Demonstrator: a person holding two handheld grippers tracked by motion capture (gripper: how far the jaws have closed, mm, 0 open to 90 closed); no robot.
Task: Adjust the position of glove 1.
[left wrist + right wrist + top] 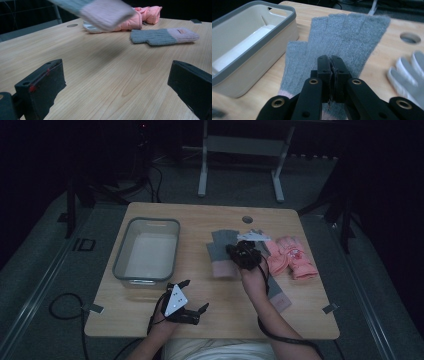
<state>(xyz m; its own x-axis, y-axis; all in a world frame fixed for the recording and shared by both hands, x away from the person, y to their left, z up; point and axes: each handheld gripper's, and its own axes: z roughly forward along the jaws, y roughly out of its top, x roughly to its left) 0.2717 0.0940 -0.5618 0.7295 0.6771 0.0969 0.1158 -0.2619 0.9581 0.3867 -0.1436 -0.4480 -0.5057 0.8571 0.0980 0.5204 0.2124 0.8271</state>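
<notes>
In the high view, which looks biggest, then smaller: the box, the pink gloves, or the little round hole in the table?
1. The grey-rimmed box, easily the biggest.
2. The pink gloves, a middling bundle.
3. The round hole, tiny.

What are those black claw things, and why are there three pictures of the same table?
A person sits at a table with a grabbing tool in each hand. One picture comes from a camera up above. The other two come from small cameras riding on the tools, looking along their black fingers. The right gripper has its fingers shut on a grey glove with a pink cuff. The left gripper is open and holds nothing. On the table lie a second grey glove, pink gloves, a white glove and a bin.
</notes>
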